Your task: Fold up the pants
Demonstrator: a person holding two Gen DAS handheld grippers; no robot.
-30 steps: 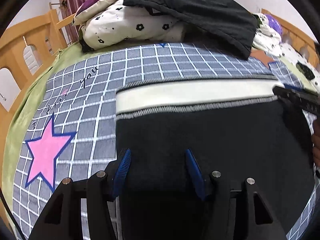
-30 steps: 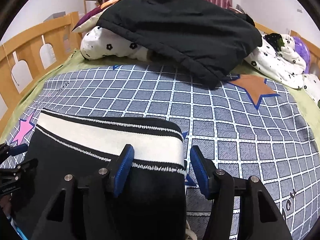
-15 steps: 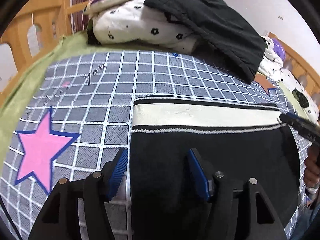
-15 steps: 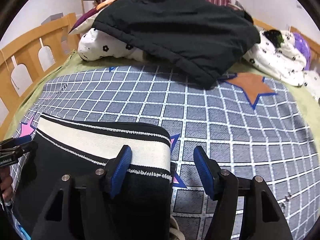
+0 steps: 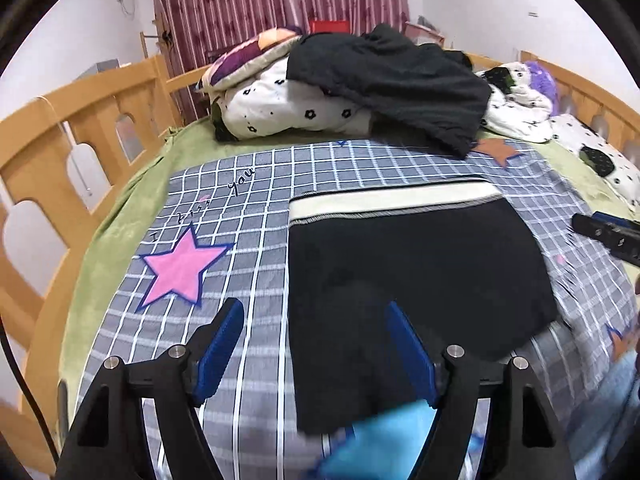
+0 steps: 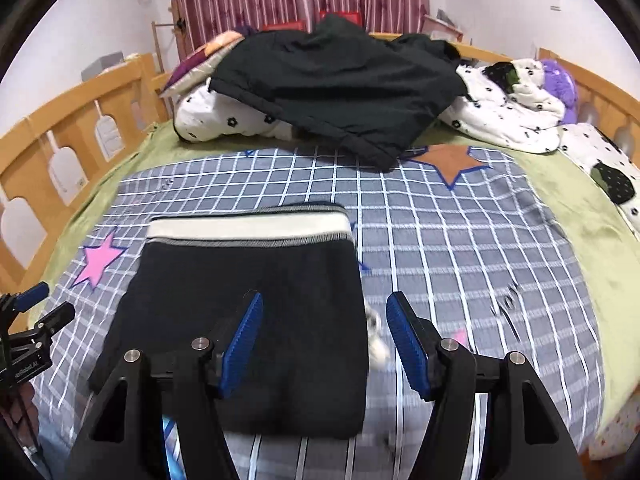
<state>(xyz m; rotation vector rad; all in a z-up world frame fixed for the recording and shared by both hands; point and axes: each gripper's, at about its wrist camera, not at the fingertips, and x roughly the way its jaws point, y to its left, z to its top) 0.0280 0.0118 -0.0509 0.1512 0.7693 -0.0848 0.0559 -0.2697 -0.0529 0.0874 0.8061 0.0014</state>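
The black pants (image 5: 408, 280) lie folded into a flat rectangle on the checked bed cover, their cream waistband (image 5: 392, 202) at the far edge. They also show in the right wrist view (image 6: 248, 304). My left gripper (image 5: 316, 344) is open and empty, raised above the pants' near left edge. My right gripper (image 6: 324, 336) is open and empty, raised above the pants' near right edge. The left gripper shows at the left edge of the right wrist view (image 6: 28, 320), and the right gripper at the right edge of the left wrist view (image 5: 608, 236).
A black jacket (image 6: 340, 84) lies over white flowered bedding (image 6: 216, 120) at the head of the bed. More white bedding (image 6: 516, 108) sits at the right. Wooden bed rails (image 5: 60, 136) run along the sides. A pink star (image 5: 180, 268) is printed left of the pants.
Both grippers have pulled back and up from the folded pants, so more of the bed shows. The pants have stayed flat in place.
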